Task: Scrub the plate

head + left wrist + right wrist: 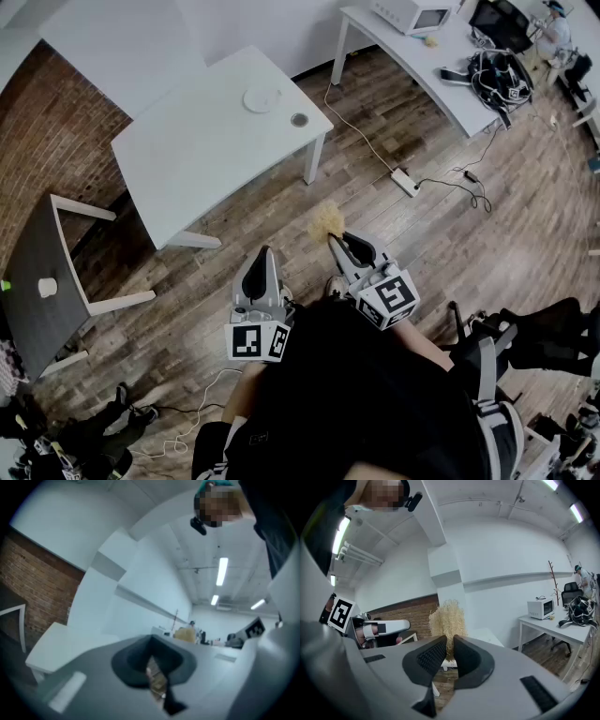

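Note:
A white plate point(262, 98) lies on the white table point(197, 159) across the room, far from both grippers. I hold both grippers close to my body over the wooden floor. My right gripper point(335, 240) is shut on a straw-coloured fibre scrubber point(326, 221). In the right gripper view the scrubber point(447, 618) sticks up from between the dark pads of the right gripper point(449, 656). My left gripper point(262, 255) points the same way, its jaws together with nothing between them. In its own view the left gripper point(152, 665) shows only a thin slit.
A small round dish point(299, 120) sits beside the plate. A second white table point(422, 66) at the back right carries a microwave point(412, 13) and cables. A power strip point(406, 181) and cords lie on the floor. A grey side table point(33, 281) with a cup point(47, 287) stands at the left.

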{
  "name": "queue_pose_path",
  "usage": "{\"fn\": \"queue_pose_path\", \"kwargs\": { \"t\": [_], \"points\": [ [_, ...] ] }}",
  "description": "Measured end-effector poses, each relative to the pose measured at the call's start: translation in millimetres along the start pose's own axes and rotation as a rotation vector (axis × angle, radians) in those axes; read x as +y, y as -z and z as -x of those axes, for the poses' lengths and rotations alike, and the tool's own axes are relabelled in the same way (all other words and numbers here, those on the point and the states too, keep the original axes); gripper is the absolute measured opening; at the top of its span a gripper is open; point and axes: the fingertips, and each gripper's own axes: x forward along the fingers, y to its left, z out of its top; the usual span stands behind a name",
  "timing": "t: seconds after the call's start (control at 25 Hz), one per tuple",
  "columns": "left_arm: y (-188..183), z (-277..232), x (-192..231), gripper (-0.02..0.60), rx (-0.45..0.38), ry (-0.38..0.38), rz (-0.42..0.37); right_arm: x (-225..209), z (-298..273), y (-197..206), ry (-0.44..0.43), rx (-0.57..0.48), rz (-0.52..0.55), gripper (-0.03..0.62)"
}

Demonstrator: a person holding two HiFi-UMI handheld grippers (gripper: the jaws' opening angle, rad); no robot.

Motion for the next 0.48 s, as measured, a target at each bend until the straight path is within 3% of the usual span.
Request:
{"fn": "queue_pose_path", "kwargs": {
  "t": [0.48],
  "points": [
    [-3.2,-0.1,6.8,0.003,-0.005,-0.001,-0.004,2.9,-5.1,0.0,0.005,-0.001,0.005,0.041]
  ]
}}
